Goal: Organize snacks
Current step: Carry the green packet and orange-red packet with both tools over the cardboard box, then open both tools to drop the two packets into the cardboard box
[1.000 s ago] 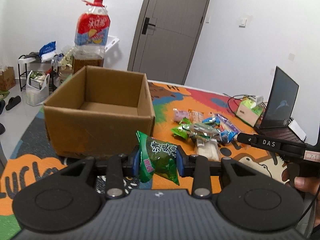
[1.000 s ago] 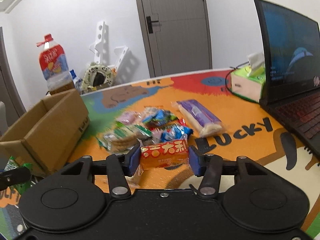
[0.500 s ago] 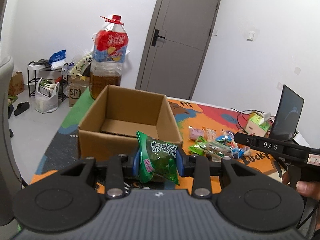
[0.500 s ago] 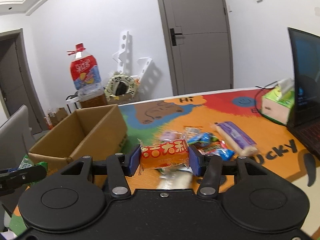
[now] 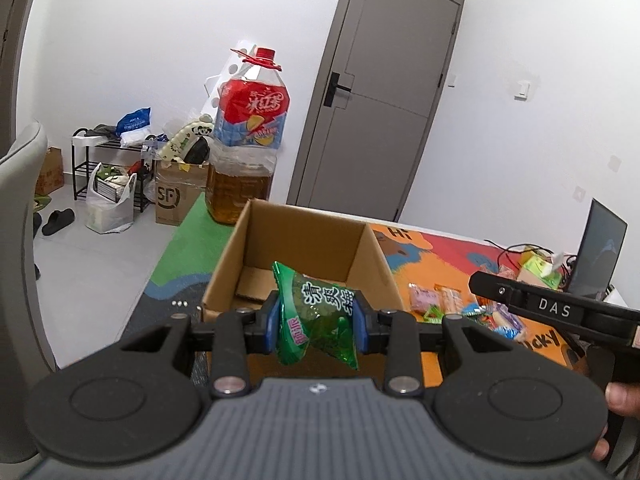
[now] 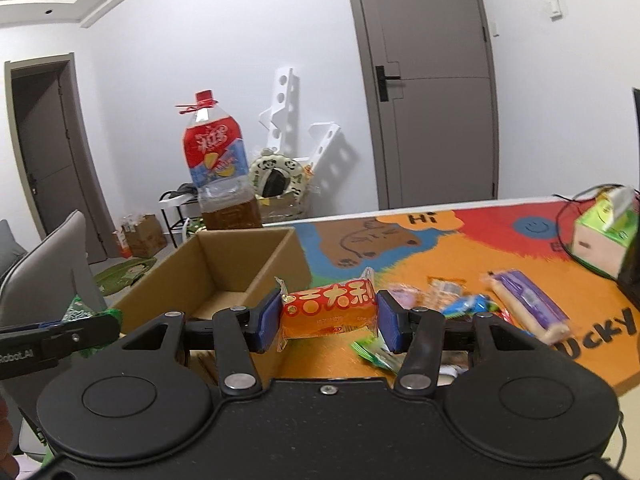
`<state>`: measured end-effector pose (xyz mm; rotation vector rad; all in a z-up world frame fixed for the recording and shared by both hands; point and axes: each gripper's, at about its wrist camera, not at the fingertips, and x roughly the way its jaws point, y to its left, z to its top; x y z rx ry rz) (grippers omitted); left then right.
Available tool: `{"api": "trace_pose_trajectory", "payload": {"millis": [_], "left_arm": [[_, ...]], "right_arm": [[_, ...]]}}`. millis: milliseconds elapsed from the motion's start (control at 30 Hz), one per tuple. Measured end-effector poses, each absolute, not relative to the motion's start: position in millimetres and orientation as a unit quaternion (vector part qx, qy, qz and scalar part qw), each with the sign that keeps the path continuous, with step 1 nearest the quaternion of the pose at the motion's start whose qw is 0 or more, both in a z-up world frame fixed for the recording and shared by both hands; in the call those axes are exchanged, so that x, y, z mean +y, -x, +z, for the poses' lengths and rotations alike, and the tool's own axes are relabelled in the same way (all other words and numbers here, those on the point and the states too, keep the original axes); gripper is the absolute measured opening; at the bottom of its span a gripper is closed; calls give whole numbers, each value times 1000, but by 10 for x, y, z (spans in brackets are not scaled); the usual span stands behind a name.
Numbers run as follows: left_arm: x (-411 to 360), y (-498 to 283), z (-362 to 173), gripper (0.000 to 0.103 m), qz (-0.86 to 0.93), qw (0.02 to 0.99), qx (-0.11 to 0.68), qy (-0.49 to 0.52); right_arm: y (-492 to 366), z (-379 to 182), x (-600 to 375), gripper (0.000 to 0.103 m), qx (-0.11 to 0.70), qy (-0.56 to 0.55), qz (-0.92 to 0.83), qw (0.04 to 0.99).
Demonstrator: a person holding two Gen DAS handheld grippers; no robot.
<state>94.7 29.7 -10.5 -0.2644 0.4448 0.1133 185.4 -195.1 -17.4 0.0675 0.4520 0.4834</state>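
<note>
Covering the table, a colourful cartoon mat (image 6: 460, 248); behind, grey door (image 6: 424, 80).

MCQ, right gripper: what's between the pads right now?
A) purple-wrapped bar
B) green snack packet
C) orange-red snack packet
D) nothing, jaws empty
C: in the right wrist view the right gripper has its blue pads pressed on both ends of the orange-red snack packet; the purple-wrapped bar lies on the table, and the green snack packet is clamped in the left gripper.
</note>
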Motion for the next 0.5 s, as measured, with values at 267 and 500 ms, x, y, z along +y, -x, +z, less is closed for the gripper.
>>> {"api": "trace_pose_trajectory", "payload": {"millis": [267, 500], "left_arm": [[436, -1146, -50, 34, 69, 966, 215, 128], [501, -1308, -81, 35, 71, 963, 225, 133]], "right_arm": [[-1899, -40, -1692, 50, 210, -33, 271, 939], [-1972, -40, -1487, 50, 214, -33, 295, 931]]}}
